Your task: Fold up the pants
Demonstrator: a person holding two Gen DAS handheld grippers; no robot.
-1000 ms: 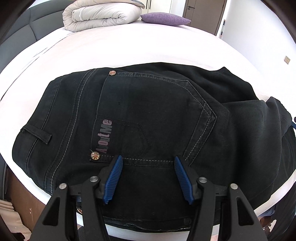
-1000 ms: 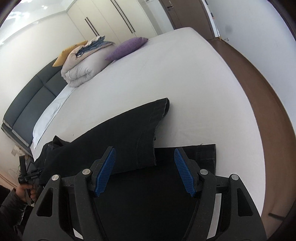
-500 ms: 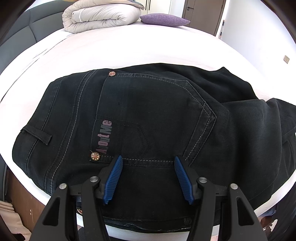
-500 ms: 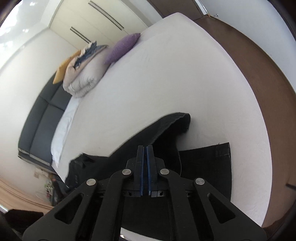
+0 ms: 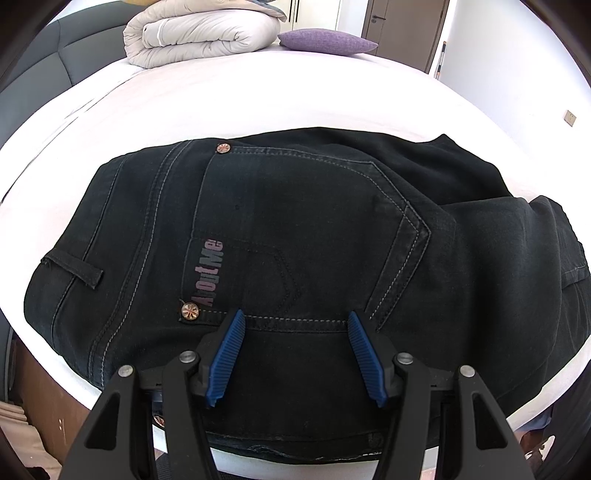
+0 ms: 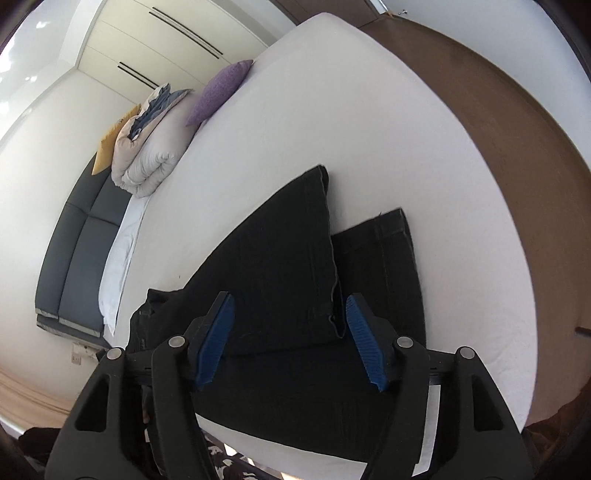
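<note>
Left gripper (image 5: 295,332) wide and empty above the seat of black denim pants (image 5: 280,236); right gripper (image 6: 288,317), jaws just reopened, bare over the crossed legs. Spread across a white bed (image 6: 369,129). Beyond: rolled beige duvet (image 5: 199,33), purple cushion (image 5: 325,40), grey padded headboard (image 6: 81,251), cream wardrobe doors (image 6: 166,40), brown wooden floor (image 6: 517,122).

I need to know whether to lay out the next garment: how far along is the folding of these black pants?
Barely begun. The pants lie on the bed, waist flattened, but the two legs still splay apart, one overlapping the other. Nothing is in hand: the left gripper hovers open over the back pocket; the right gripper, jaws just reopened, holds nothing. Every fold remains.
</note>
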